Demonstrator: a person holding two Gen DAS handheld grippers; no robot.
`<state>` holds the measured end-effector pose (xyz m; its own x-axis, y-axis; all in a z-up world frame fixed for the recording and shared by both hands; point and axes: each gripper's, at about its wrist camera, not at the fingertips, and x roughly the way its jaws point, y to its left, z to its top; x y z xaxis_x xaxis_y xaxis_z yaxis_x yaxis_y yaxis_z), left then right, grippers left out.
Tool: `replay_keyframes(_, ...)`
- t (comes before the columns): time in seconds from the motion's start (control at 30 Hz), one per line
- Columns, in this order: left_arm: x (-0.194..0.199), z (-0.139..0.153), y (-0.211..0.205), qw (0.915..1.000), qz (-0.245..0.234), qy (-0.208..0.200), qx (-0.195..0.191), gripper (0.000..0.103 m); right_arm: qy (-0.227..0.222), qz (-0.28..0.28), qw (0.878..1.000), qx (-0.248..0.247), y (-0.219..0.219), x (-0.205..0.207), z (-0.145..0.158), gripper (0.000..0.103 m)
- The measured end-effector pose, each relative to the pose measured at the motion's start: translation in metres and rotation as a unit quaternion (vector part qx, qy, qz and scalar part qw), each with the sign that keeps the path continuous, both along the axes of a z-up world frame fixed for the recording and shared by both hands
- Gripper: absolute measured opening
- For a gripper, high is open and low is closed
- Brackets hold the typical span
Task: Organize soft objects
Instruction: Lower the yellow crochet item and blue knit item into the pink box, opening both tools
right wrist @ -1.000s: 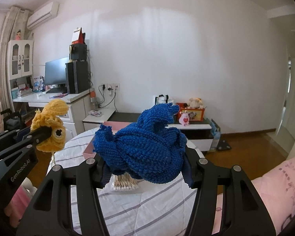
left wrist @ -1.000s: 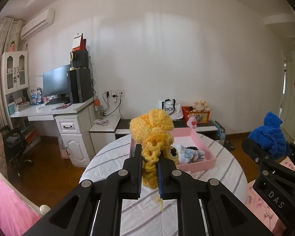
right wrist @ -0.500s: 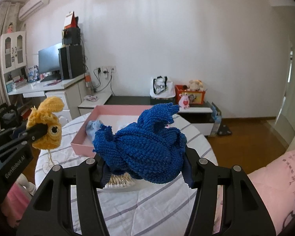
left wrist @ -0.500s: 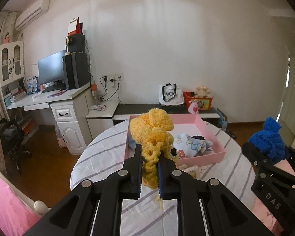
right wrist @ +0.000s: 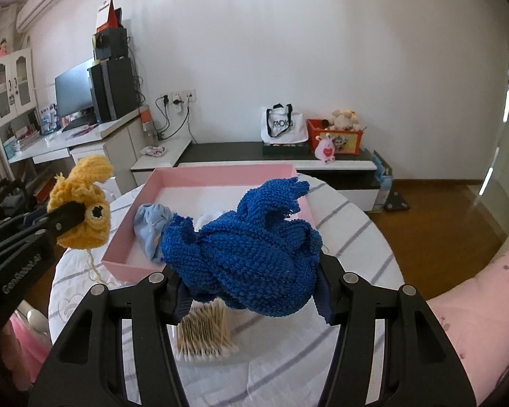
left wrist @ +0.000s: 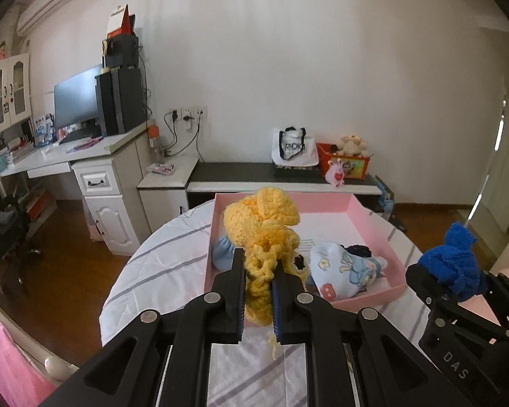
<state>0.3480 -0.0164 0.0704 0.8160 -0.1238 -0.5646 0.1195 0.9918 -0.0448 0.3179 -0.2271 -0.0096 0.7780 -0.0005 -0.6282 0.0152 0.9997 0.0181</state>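
Yellow crochet toy (left wrist: 261, 234), pinched in the left hand-held gripper (left wrist: 258, 291), and blue knit bundle (right wrist: 251, 244), clamped in the right hand-held gripper (right wrist: 251, 291), are nearing the pink tray (right wrist: 118, 261) on the tabletop (right wrist: 356, 237), closer than a second ago; dropping them in is probably coming next.

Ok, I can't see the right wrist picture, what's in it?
The right gripper holds a bundled blue knit piece above a striped tablecloth, near a pink tray. At left, the left gripper holds a yellow crochet toy.
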Motion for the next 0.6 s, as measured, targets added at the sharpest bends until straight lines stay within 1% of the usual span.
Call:
replay_keyframes(0.1, 0.034, 0.003, -0.001, 1.0000, 0.002, 0.010, -0.001, 0.010, 0.002, 0.004, 1.000, -0.005, 0.003, 0.012, -0.002, 0.053)
replay_keyframes(0.23, 0.079, 0.010, -0.008, 0.9999, 0.002, 0.007, 0.014, 0.010, 0.001, 0.007, 1.000, -0.008, 0.004, 0.031, -0.001, 0.053)
replay_keyframes(0.47, 0.143, 0.001, -0.026, 0.9997, 0.005, 0.015, 0.017, 0.010, 0.000, 0.001, 1.000, -0.015, 0.002, 0.061, -0.003, 0.053)
replay_keyframes(0.6, 0.177, -0.007, -0.031, 0.9995, 0.003, 0.029, 0.011, 0.010, 0.017, 0.003, 1.000, -0.015, 0.002, 0.085, -0.013, 0.053)
